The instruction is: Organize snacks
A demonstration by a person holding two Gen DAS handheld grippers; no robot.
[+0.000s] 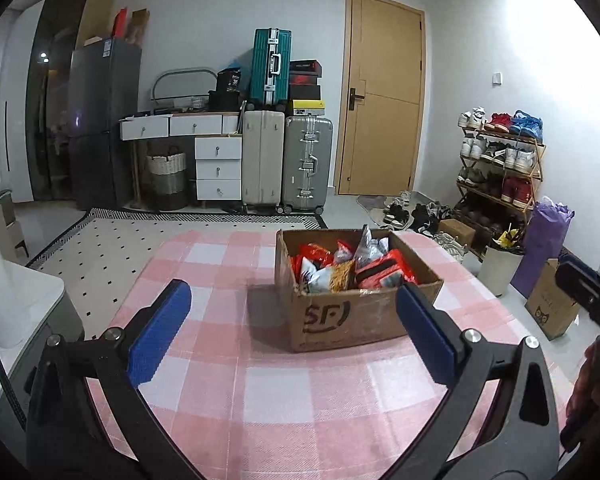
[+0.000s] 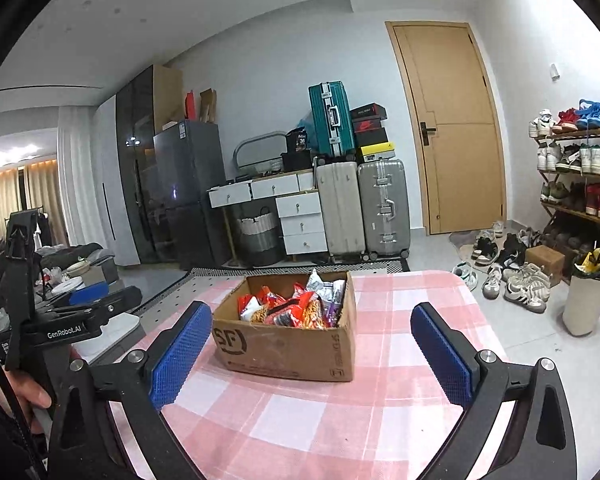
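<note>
Nearest the cameras, the left gripper [image 1: 294, 328] and right gripper [image 2: 312, 354] hang spread wide, holding nothing. Beyond, on the checked tablecloth [image 1: 220, 380], the cardboard box [image 1: 340, 316] holds snack packets [image 1: 340, 266]: probably light, crinkly, slippery; pinch a sealed edge.

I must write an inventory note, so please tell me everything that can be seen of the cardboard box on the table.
The cardboard box is brown corrugated board, printed with a black "SF" logo on its near wall. It stands upright with an open top and no flaps showing above the rim, on the pink-and-white checked tablecloth. It is filled with snack packets, mostly red, some silver and yellow, and one silver packet sticks up above the rim. Neither hand-held gripper touches it.
</note>
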